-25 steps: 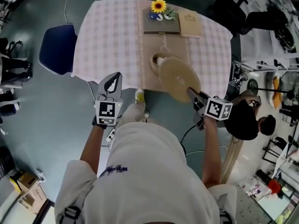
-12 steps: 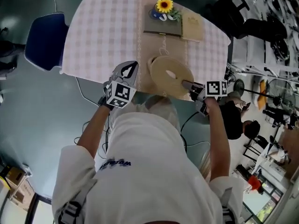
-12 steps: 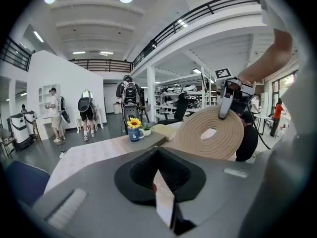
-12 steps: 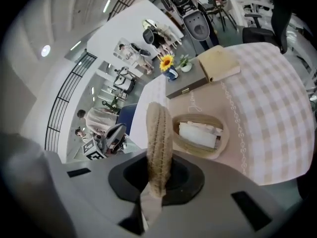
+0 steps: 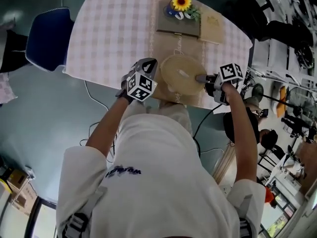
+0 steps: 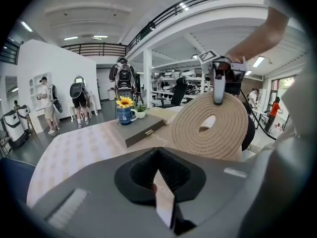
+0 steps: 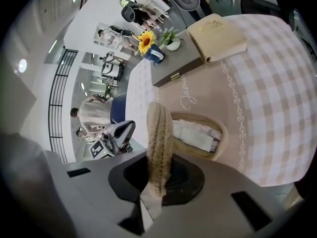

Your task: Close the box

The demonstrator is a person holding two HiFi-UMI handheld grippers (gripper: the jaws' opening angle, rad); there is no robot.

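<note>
Woven box (image 7: 224, 133) under tilted lid (image 7: 160, 138); grey book (image 7: 183, 68), sunflower mug (image 7: 155, 52) beyond

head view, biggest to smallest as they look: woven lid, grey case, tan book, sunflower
1. woven lid, though it is held up nearer the camera
2. grey case
3. tan book
4. sunflower

T-shirt (image 5: 158, 182): white, dark lettering | left hand-held gripper (image 5: 148, 63): grey, black-white marker cube (image 5: 140, 87)
</note>
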